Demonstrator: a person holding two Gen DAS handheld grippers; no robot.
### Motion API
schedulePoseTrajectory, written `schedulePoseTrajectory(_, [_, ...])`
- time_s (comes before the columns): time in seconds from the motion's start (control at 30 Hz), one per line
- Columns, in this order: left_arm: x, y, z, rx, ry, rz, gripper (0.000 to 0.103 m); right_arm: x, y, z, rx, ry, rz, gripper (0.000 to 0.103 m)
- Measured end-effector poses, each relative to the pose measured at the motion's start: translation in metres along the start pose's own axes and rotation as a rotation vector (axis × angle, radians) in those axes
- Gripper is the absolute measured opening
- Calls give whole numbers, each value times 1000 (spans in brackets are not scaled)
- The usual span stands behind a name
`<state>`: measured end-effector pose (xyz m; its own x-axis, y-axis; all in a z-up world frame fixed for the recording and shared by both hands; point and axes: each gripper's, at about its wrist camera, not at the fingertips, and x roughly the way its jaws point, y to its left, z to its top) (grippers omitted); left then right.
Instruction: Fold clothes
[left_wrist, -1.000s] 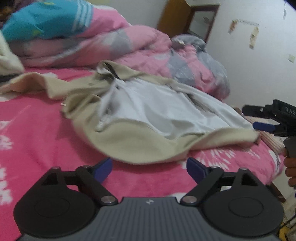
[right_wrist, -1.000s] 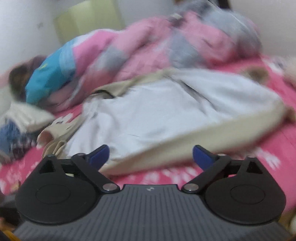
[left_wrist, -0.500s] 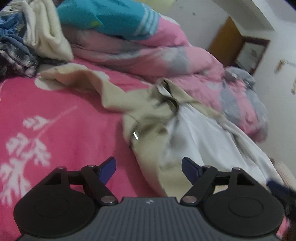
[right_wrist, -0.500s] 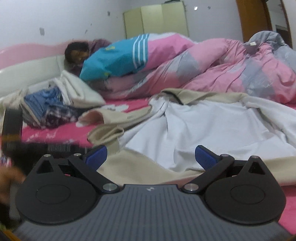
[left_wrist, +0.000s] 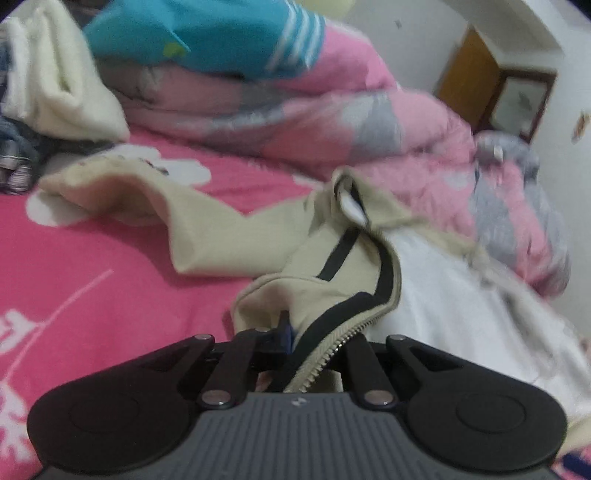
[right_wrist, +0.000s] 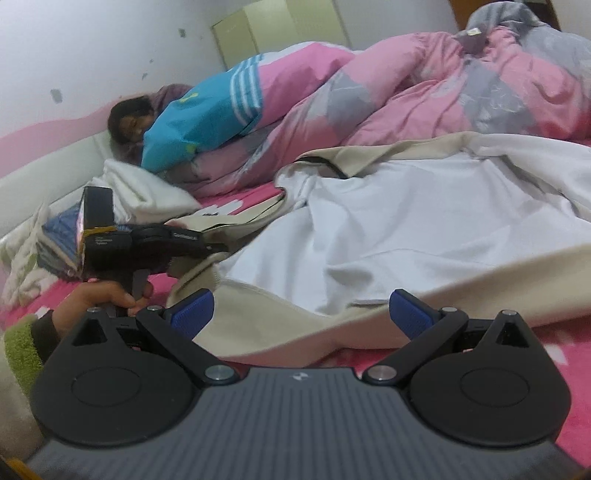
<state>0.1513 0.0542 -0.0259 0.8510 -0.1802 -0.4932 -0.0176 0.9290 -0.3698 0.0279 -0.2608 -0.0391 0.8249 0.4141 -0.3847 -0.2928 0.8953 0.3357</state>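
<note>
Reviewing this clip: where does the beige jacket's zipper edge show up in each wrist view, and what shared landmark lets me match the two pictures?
Left wrist: the zipper edge runs down the centre into the shut left gripper.
Right wrist: at mid-left, the same edge sits at the left gripper's tip; right gripper is open.
Shared landmark: the blue striped garment on the pink quilt.

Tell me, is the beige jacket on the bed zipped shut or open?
Open. The beige jacket lies spread with its white lining facing up, and its zipper edge runs loose and unjoined.
</note>
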Motion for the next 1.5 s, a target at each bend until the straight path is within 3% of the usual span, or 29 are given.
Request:
schedulePoseTrajectory(0.13, [-75, 2, 14, -31, -215, 12, 8, -6, -15, -4, 52, -14, -13, 102])
schedulePoseTrajectory(0.23, [-117, 11, 14, -53, -308, 98, 8, -11, -26, -7, 89, -21, -18, 102])
schedulePoseTrajectory(0.27, [-119, 17, 11, -59, -307, 137, 8, -12, -28, -8, 95, -22, -21, 102])
schedulePoseTrajectory(0.33, [-105, 33, 4, -82, -232, 223, 9, -12, -32, -11, 109, -22, -28, 102])
schedulePoseTrajectory(0.43, [-69, 60, -9, -148, -40, 267, 11, -12, -39, -13, 157, -11, -34, 102])
schedulePoseTrajectory(0.47, [-66, 65, -14, -174, -22, 276, 12, -12, -41, -13, 177, -5, -31, 102])
schedulePoseTrajectory(0.5, [-65, 70, -19, -199, -6, 284, 16, -13, -43, -12, 188, -2, -30, 102])
schedulePoseTrajectory(0.53, [-68, 70, -22, -206, -21, 283, 27, -14, -45, -12, 198, 1, -31, 101])
schedulePoseTrajectory(0.57, [-73, 66, -22, -184, -37, 295, 48, -17, -46, -10, 197, 3, -39, 101])
schedulePoseTrajectory(0.6, [-78, 62, -22, -163, -53, 307, 61, -20, -45, -9, 183, -1, -46, 101])
schedulePoseTrajectory(0.67, [-89, 54, -22, -120, -86, 332, 63, -25, -46, -7, 152, -1, -69, 101])
schedulePoseTrajectory(0.8, [-112, 34, -24, -19, -194, 332, 67, -18, -68, -3, 296, 33, -69, 97])
schedulePoseTrajectory(0.9, [-121, 4, -34, 169, -248, 240, 72, -9, -93, -7, 521, 56, -30, 86])
schedulePoseTrajectory(0.97, [-124, -20, -46, 311, -246, 139, 74, -3, -108, -14, 651, 64, -24, 70])
schedulePoseTrajectory(1.07, [-123, -57, -71, 491, -147, -69, 75, 1, -123, -20, 749, 45, -43, 55])
schedulePoseTrajectory(1.23, [-107, -107, -116, 741, -64, -212, 75, 8, -132, -19, 845, 55, -44, 51])
schedulePoseTrajectory(1.3, [-92, -119, -131, 822, 4, -203, 70, 11, -134, -16, 868, 65, -44, 50])
schedulePoseTrajectory(1.33, [-86, -124, -141, 855, 30, -190, 65, 13, -136, -15, 877, 70, -45, 49])
schedulePoseTrajectory(1.4, [-82, -124, -150, 873, 52, -197, 41, 15, -138, -13, 874, 73, -55, 38])
schedulePoseTrajectory(1.43, [-82, -122, -152, 866, 57, -210, 34, 14, -139, -14, 873, 74, -66, 23])
schedulePoseTrajectory(1.47, [-85, -120, -150, 847, 57, -212, 16, 11, -141, -17, 884, 72, -62, 11])
schedulePoseTrajectory(1.5, [-87, -118, -149, 829, 57, -213, 15, 8, -143, -21, 896, 70, -57, 10])
